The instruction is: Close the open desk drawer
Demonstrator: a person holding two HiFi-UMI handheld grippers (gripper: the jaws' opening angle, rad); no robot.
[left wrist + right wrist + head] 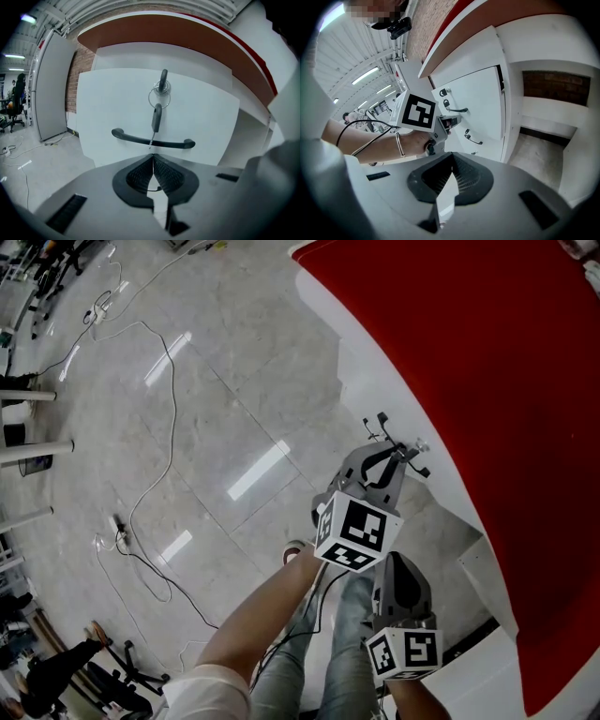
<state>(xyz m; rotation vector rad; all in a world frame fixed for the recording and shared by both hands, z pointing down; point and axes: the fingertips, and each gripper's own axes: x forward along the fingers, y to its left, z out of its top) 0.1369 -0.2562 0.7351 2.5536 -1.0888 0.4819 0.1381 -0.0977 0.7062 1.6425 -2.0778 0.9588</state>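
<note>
The left gripper [153,157] is pointing straight at the drawer [117,103], with its 2 jaws pressed together tip to tip and nothing between them. The right gripper [453,155] is hanging nearer the person, below and to the right of the left one, its jaws likewise meeting on nothing.

**Step in hand:** the approach appears to be under way. The left gripper is facing the drawer front just below the handle [152,139] and is not yet touching it. The front is standing proud of the white carcass behind it, under the red desk top [487,381]. How far out it is standing is hard to judge through the wide-angle lens.

**Next move:** a straight push on the flat panel, square to the runners, is probably what is called for. Contact should be staying clear of the key [162,85] and its hanging fob [156,117], which could swing or snag.

**Materials:**
- The front is a smooth, matt white panel.
- The handle is a slim, dark, bowed bar on 2 posts.
- The key is sitting in a round lock, carrying a thin wire ring.
- The jaw pads are black and ribbed.
- The floor [187,427] is glossy grey stone.
</note>
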